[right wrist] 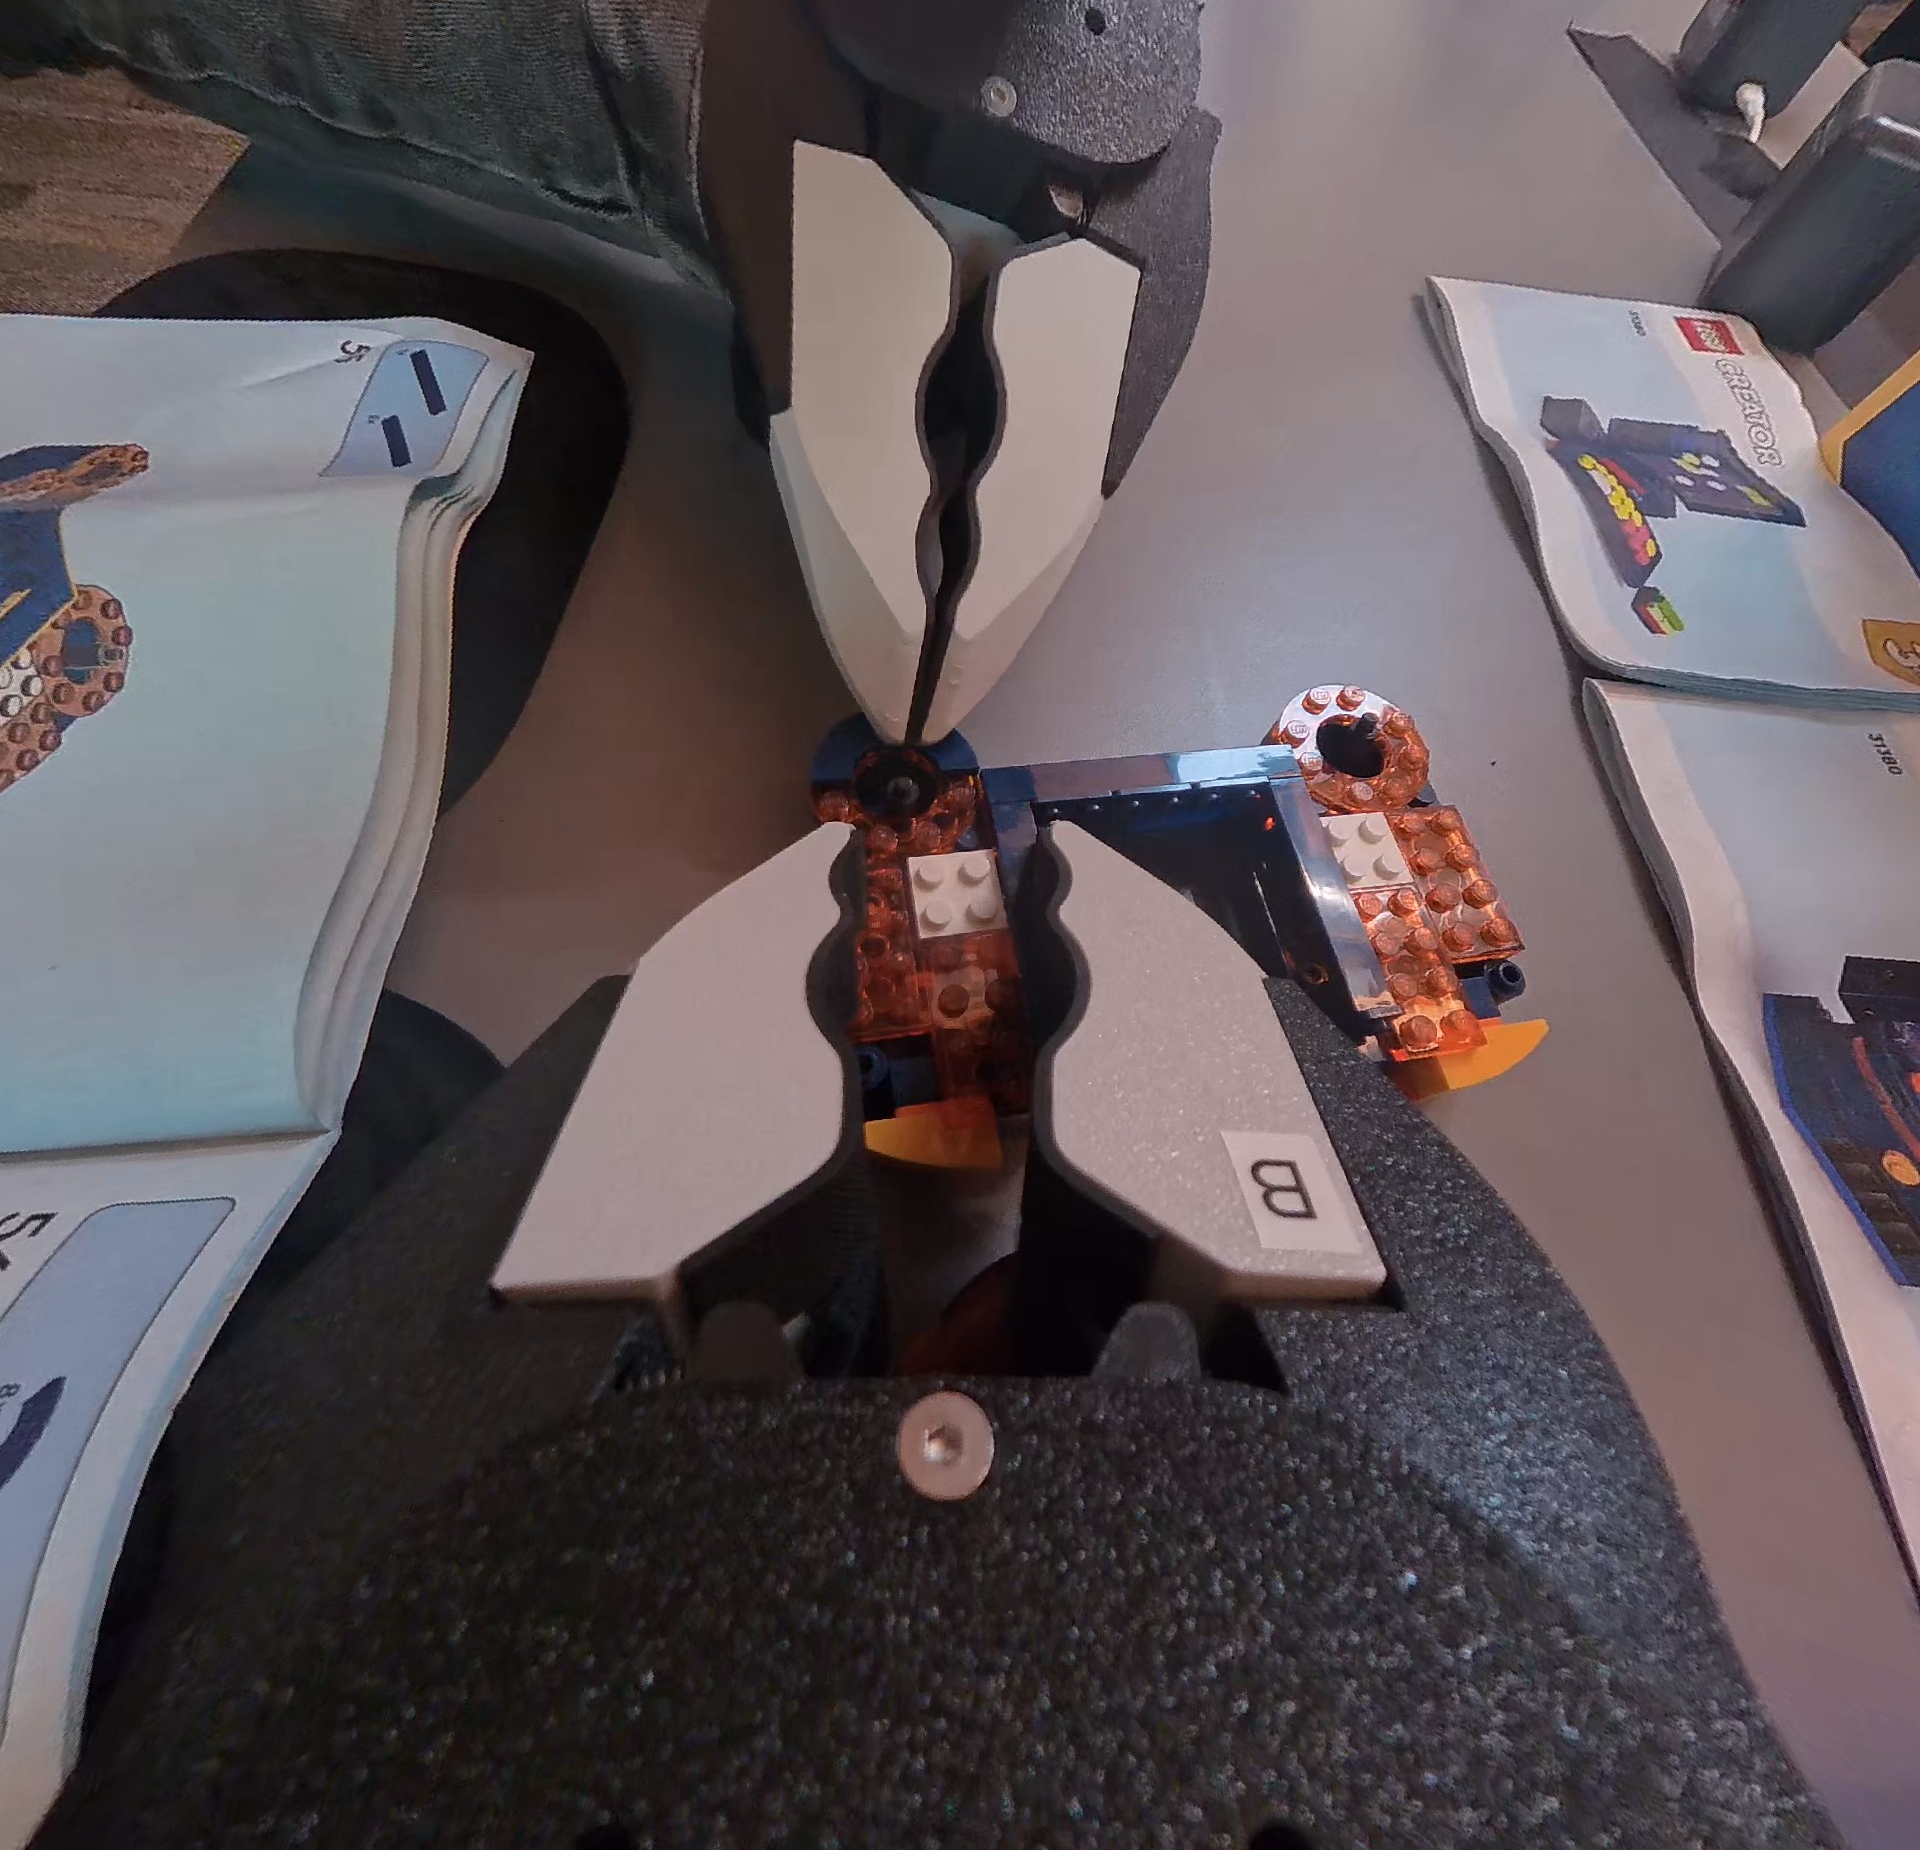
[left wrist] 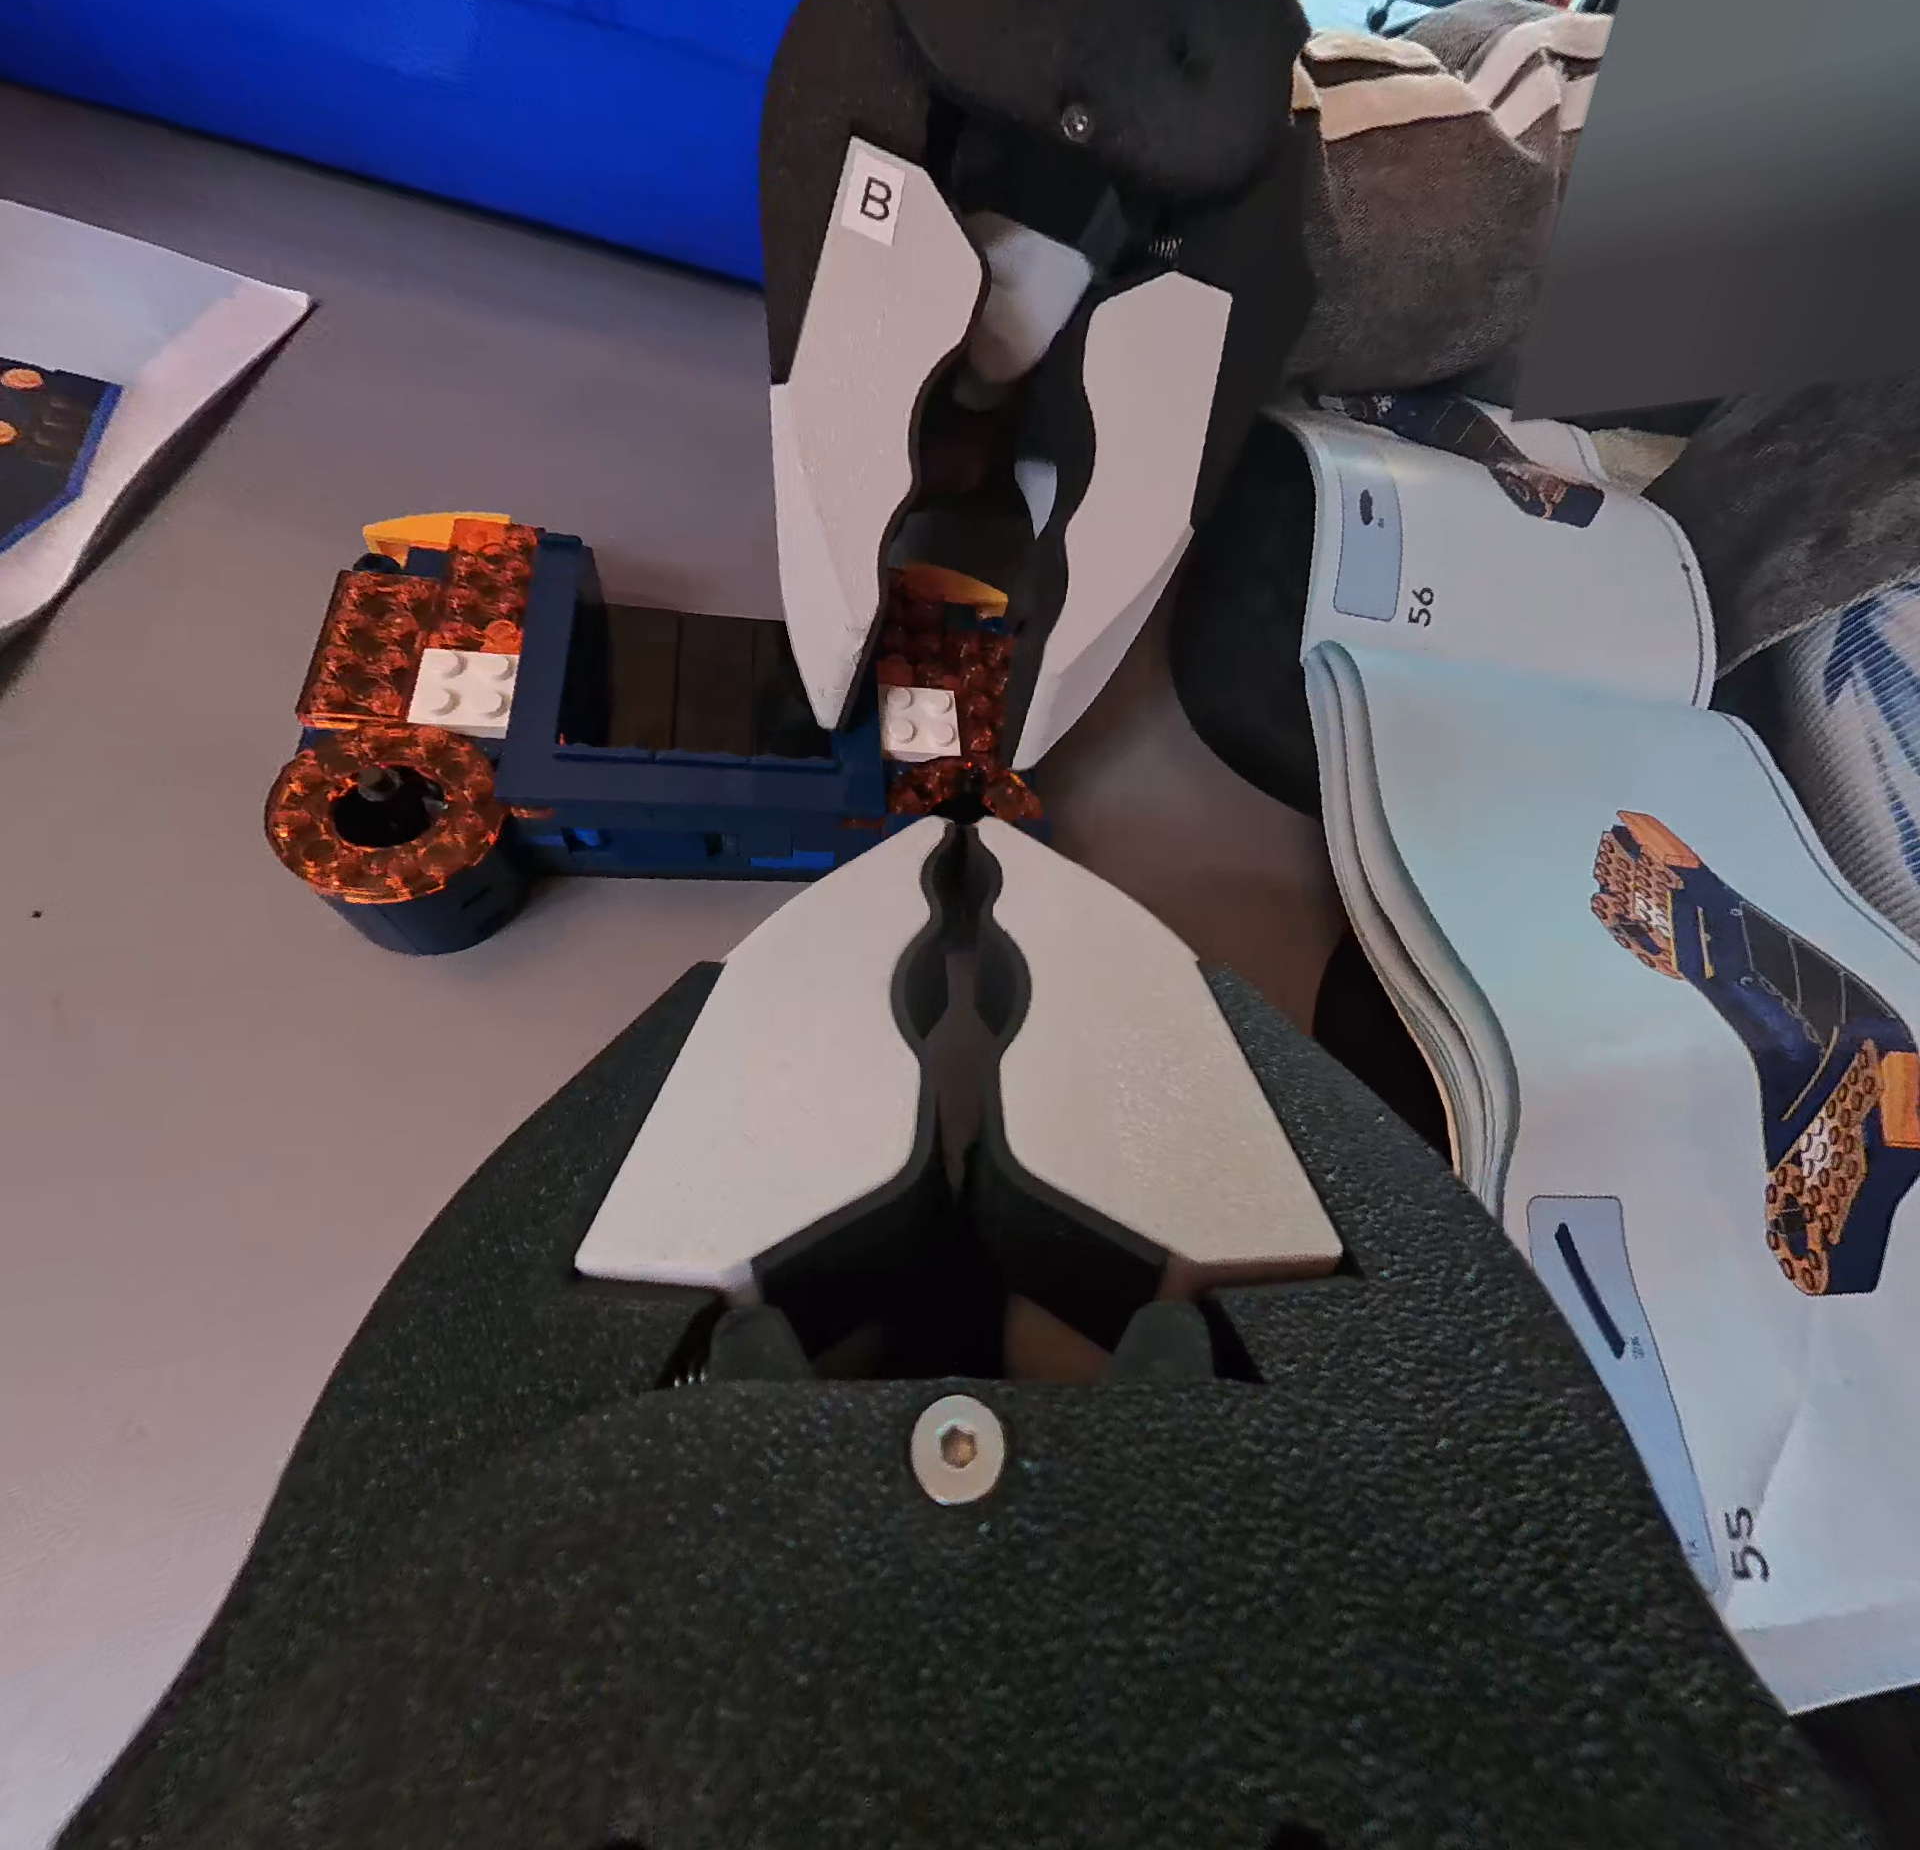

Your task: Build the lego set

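My left tool [left wrist: 961, 829] sits low in the centre of its own frame with its white fingers pressed together at the tips, pinching what looks like a thin black pin, though the view there is too dark for me to be sure. Just beyond those tips is the lego model [left wrist: 665, 699], a dark blue frame with orange translucent plates, two white studded plates and round orange rings at its corners, resting on the grey bench [left wrist: 156, 969]. My right tool [right wrist: 940, 953] has its fingers apart and set on either side of one orange end of the model [right wrist: 1143, 886], close against its flanks. In the right wrist view the left tool [right wrist: 920, 735] comes down from the top of the frame and meets the round orange ring [right wrist: 899, 798] at the model's near-left corner. An open instruction booklet [left wrist: 1621, 969] lies at the right edge of the left view; two more booklets [right wrist: 1642, 512] lie at the right of the right view.
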Demonstrator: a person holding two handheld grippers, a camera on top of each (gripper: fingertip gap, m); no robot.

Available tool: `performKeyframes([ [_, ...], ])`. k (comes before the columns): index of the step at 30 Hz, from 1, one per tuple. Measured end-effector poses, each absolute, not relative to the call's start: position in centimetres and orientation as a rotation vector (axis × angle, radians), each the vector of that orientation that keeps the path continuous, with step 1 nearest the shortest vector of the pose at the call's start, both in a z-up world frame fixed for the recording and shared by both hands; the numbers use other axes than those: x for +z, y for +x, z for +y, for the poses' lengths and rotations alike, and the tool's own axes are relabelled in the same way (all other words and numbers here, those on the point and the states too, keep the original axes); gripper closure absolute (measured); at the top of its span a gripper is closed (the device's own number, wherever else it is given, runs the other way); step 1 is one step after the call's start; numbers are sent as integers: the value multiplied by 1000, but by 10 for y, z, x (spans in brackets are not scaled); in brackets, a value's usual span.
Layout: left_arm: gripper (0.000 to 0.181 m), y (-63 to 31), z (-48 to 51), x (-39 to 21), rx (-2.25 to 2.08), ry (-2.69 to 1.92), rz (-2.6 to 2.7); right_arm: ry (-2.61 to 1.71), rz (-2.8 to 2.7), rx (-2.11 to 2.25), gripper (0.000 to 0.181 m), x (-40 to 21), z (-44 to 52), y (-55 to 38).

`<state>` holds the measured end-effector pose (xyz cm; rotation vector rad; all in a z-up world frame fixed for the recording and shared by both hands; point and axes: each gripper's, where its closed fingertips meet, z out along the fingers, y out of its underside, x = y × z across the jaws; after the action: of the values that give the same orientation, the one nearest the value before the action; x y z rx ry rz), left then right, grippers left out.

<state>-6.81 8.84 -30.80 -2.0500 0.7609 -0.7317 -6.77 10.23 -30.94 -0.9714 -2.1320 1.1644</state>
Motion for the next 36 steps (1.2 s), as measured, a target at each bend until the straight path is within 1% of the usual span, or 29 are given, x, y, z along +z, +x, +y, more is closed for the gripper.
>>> performKeyframes([
  [5,181,-68,88,-307,-807,-2052,749,-972,-2132,1165,150,-309,102,-68],
  [9,181,-78,96,-303,-783,-2044,660,-974,-2132,1166,150,-309,102,-68],
  [14,181,-75,94,-308,-781,-2073,684,-966,-2134,1165,150,-309,102,-67],
  [22,181,-75,95,-309,-646,-2045,739,-970,-2136,1169,150,-309,102,-67],
  [27,179,-75,95,-309,-622,-2041,748,-969,-2136,1168,150,-309,102,-67],
  [36,181,-75,95,-310,-559,-2058,752,-966,-2135,1166,150,-309,102,-67],
])
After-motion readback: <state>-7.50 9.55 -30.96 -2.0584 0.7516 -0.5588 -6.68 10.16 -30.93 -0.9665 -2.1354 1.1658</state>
